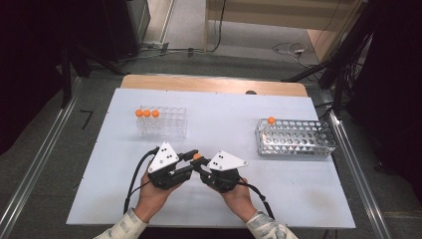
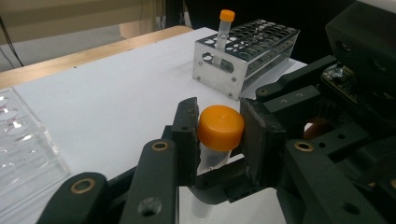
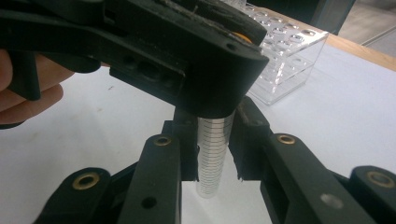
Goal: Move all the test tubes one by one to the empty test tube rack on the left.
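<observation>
A clear graduated tube with an orange cap (image 1: 197, 156) is held upright between both grippers just above the white table, near its front middle. My left gripper (image 2: 219, 137) is shut on the cap (image 2: 220, 127), with a pad pressed against each side. Lower down, my right gripper (image 3: 215, 144) is shut on the tube's marked body (image 3: 215, 154). The left gripper's black housing (image 3: 187, 51) hangs just above it and hides the cap there. In the high view the left gripper (image 1: 191, 159) and right gripper (image 1: 201, 166) meet tip to tip.
A clear plastic rack (image 1: 169, 124) at the back left holds three orange-capped tubes (image 1: 147, 113). A metal rack (image 1: 298, 139) at the right holds one capped tube (image 1: 271, 121) in its left corner. The white sheet (image 1: 224, 109) ends on a wooden strip at the back.
</observation>
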{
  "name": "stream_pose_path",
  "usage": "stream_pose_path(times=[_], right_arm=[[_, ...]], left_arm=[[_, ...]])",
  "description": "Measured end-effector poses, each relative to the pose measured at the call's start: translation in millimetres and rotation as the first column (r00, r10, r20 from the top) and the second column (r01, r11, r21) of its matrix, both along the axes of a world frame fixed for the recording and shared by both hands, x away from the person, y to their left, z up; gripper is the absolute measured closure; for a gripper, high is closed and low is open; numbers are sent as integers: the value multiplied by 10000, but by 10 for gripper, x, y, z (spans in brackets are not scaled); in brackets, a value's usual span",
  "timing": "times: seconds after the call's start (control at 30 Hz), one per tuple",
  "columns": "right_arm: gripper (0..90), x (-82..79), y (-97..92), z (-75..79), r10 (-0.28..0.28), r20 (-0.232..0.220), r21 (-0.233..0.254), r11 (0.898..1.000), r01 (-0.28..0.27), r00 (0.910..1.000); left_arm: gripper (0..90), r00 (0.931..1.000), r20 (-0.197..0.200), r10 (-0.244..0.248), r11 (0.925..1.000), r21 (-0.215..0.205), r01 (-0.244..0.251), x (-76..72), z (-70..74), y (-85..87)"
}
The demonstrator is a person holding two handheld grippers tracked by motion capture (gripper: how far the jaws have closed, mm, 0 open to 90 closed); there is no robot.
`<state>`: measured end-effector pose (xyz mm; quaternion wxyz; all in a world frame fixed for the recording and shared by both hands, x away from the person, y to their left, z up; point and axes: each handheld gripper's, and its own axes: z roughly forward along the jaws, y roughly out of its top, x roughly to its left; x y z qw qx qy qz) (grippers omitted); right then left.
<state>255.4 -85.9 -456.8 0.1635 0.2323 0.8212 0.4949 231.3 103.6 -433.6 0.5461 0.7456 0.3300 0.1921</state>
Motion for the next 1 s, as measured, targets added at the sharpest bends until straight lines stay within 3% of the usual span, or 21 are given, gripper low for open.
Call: stream_pose_path(times=[0.43,0.5,0.6,0.7,1.0], right_arm=[[709,10,-20,11,46,-17,98,9999,-45,10000],[653,4,-21,15,103,-64,130,9999,-103,9999],[488,-1,-27,22,213,-136,165,9996,-211,9997],[359,12,-65,41,-14,-171,188,9998,17,9999],[238,103,-313,94,-565,-472,344,9977,582,9973]], left_arm=[[708,10000,-40,78,9999,-126,-78,5,13,-5],[708,9999,-98,79,9998,-184,-81,8,18,-3],[709,9998,-143,121,9997,-200,-124,22,21,10],[709,9996,-147,221,9994,-245,-225,43,21,34],[708,9968,-230,766,9959,-459,-776,131,60,165]])
